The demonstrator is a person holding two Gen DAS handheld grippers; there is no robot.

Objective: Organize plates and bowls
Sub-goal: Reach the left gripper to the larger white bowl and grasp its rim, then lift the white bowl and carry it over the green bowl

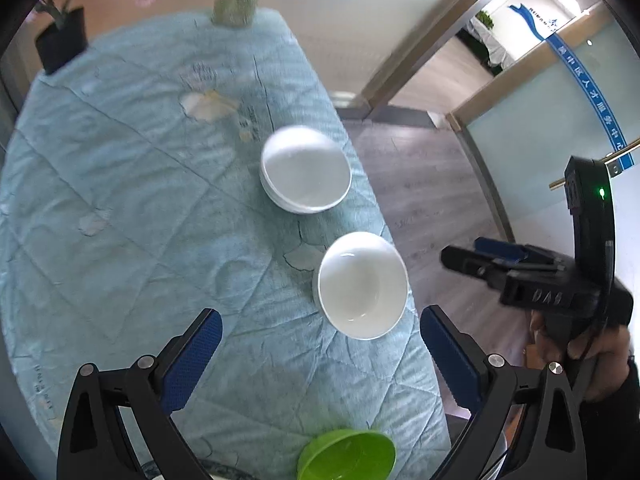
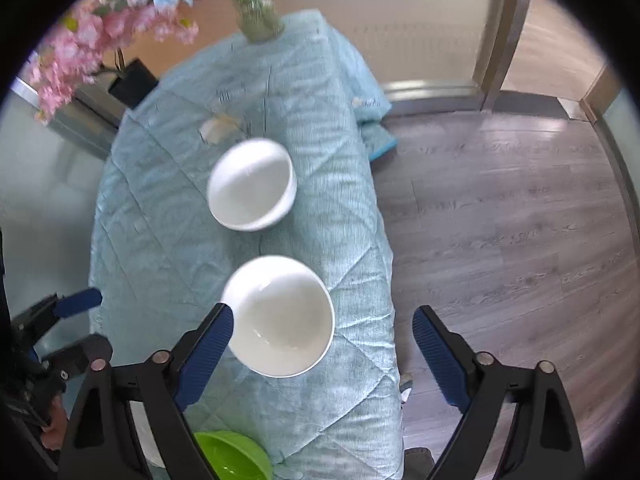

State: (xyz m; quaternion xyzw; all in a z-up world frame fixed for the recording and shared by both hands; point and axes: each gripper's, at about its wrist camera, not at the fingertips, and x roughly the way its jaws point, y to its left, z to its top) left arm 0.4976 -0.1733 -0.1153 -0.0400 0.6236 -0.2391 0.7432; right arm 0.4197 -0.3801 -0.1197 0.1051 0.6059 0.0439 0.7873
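Beyond wide-open, empty left fingers (image 1: 320,360), a doorway (image 1: 460,68); right fingers (image 2: 323,356) likewise, pink flowers (image 2: 80,52).

Black claw (image 1: 320,364), blue ribbed pads (image 1: 192,364)

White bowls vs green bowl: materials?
White bowls: likely glazed ceramic; glossy, with sharp highlights inside. The far one looks like a stack, though it is blurred. Green bowl: probably plastic; saturated colour, softer sheen, thin rim. Neither is certain by look alone.
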